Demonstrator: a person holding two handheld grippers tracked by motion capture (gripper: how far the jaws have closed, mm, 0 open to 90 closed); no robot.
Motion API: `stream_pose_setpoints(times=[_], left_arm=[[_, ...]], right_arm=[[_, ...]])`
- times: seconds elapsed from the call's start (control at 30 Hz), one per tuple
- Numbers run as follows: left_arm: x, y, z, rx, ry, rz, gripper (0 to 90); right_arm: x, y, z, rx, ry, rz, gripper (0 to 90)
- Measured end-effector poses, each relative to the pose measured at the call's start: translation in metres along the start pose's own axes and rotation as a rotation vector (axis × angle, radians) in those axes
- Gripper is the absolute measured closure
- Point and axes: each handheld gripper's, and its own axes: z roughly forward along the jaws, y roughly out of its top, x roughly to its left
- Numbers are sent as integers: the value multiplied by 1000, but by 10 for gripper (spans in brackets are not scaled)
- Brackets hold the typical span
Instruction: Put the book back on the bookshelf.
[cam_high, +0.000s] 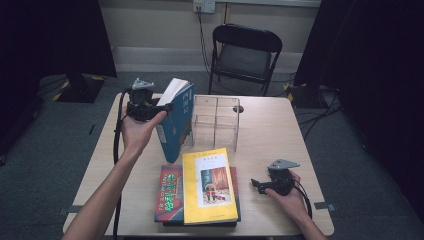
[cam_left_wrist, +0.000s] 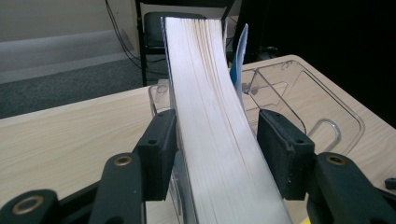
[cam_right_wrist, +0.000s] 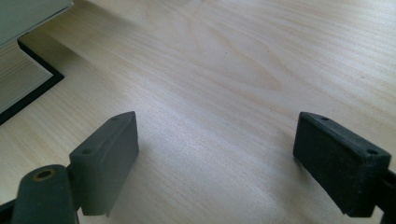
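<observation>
Closest to me, a stack of books (cam_high: 200, 192) lies at the near edge of the bench (cam_high: 280, 130), a yellow-covered book (cam_high: 209, 186) on top and a red-covered one (cam_high: 170, 192) showing at its left. To their right the right gripper (cam_high: 257, 184) rests low over bare wood, jaws spread wide with nothing between them.

Farther back, the left gripper (cam_high: 167, 106) holds a blue-covered book (cam_high: 176, 122) upright and tilted, its lower corner near the stack, just beside the clear acrylic divider rack (cam_high: 216, 122). The jaws straddle the page block (cam_left_wrist: 210, 121); one pad sits against the pages, but the other seems to stand slightly off, so the hold looks loose to me.

I'd guess the book is bound for a rack slot. Best to firm the grip first, square the book to the dividers, then lower it spine-down without nudging the light rack; the idle gripper could steady it.
</observation>
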Motion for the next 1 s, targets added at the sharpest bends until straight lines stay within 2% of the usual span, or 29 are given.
stream_pose_setpoints(times=[0.1,0.13,0.17,0.2,0.23,0.3,0.4,0.5,0.53,0.57,0.6,0.63,0.67,0.73,0.77,0.8,0.83,0.87,1.0], left_arm=[[1,4,1,29,5,5,451],[1,8,5,80,7,5,446],[1,8,5,80,7,5,440],[3,12,9,124,-14,-8,447],[4,15,12,163,-10,-13,452],[3,19,16,184,-20,-23,456],[2,28,20,232,-4,-39,461],[0,39,27,297,41,-41,458],[0,39,27,297,41,-41,455],[0,41,29,313,44,-43,455],[-2,44,34,355,56,-40,453],[-2,44,34,355,56,-40,448],[-4,48,40,411,77,-32,450],[-5,52,46,463,99,-41,457],[-5,52,46,463,99,-41,472],[-5,55,53,534,102,-65,465],[-5,57,55,555,98,-70,461],[-6,58,57,568,109,-65,478],[-4,56,63,603,102,-66,499]], right_arm=[[0,0,0,0,0,0,140],[0,0,0,0,0,0,140],[0,0,0,0,0,0,140],[0,0,0,0,0,0,140],[0,0,0,0,0,1,140],[0,0,0,0,0,0,140],[0,0,0,0,0,1,140],[0,0,0,1,1,2,140],[0,0,0,1,1,2,140],[0,0,0,1,1,2,140],[0,0,0,1,1,2,140],[0,0,0,1,1,2,140],[0,0,0,1,1,2,140],[0,0,0,1,0,2,140],[0,0,0,1,0,2,140],[0,0,0,1,1,3,140],[0,0,0,1,1,3,140],[0,0,0,1,1,3,140],[0,0,0,1,1,3,140]])
